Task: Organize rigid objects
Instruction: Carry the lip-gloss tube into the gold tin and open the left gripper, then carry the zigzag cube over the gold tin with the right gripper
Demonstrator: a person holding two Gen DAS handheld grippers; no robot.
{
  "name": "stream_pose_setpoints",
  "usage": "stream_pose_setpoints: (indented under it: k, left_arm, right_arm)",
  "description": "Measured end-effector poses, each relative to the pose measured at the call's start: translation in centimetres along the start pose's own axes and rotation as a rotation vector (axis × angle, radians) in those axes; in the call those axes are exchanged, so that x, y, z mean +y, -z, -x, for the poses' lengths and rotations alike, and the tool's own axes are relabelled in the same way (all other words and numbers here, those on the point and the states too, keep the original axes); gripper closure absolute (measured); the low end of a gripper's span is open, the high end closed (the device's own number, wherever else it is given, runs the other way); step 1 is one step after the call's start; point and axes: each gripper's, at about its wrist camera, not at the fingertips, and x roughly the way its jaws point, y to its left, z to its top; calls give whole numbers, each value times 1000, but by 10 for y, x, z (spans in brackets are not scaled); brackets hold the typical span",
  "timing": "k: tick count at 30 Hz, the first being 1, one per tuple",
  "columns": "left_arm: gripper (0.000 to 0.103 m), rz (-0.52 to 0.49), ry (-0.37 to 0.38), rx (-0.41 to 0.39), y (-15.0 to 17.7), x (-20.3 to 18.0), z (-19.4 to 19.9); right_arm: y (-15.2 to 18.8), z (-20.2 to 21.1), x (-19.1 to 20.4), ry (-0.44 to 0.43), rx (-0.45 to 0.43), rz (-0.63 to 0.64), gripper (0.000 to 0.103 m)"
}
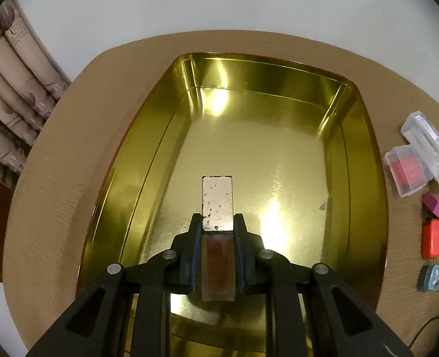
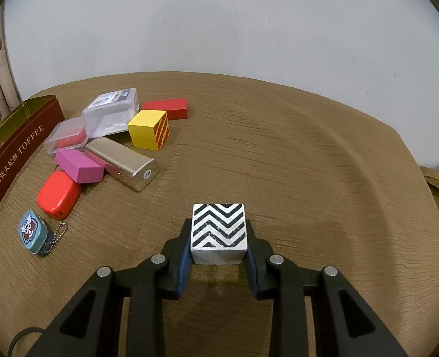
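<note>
Your left gripper [image 1: 218, 218] is clamped on the slim lipstick tube [image 1: 218, 208], long axis pointing straight ahead w/ its silver cap leading, above the gold tin [image 1: 279, 71]'s bare floor, so the drop spot is directly below and forward. Right gripper [image 2: 218, 238] is clamped on the zigzag cube [image 2: 218, 228] over the table [image 2: 308, 163]; the tin lies far left of it, past the pile w/ the yellow cube [image 2: 148, 129].

slim silver-capped bottle [image 1: 218, 232]: over gold tin [image 1: 279, 95] | zigzag cube [image 2: 218, 232]: on table, upright
</note>
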Motion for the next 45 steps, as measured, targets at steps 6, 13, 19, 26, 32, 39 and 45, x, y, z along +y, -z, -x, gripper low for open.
stream_pose_setpoints:
  k: [6, 13, 19, 26, 32, 39, 45]
  left_arm:
    - [82, 15, -10, -19, 3, -5, 8]
    - [77, -41, -26, -84, 6, -18, 31]
    - [67, -33, -20, -156, 17, -28, 67]
    - [49, -19, -25, -223, 35, -29, 99]
    - [39, -18, -19, -253, 51, -29, 111]
    - [32, -4, -16, -260, 60, -24, 115]
    - [28, 30, 2, -255, 59, -13, 114]
  right_arm:
    - [0, 0, 0, 1, 0, 0, 72]
    - [0, 0, 0, 2, -1, 3, 72]
    - [0, 0, -2, -2, -1, 1, 72]
    - [0, 0, 1, 7, -2, 12, 73]
    - [-2, 2, 3, 33, 14, 10, 73]
    - [-3, 12, 12, 25, 23, 16, 73]
    - [-14, 29, 31, 1, 0, 46, 73]
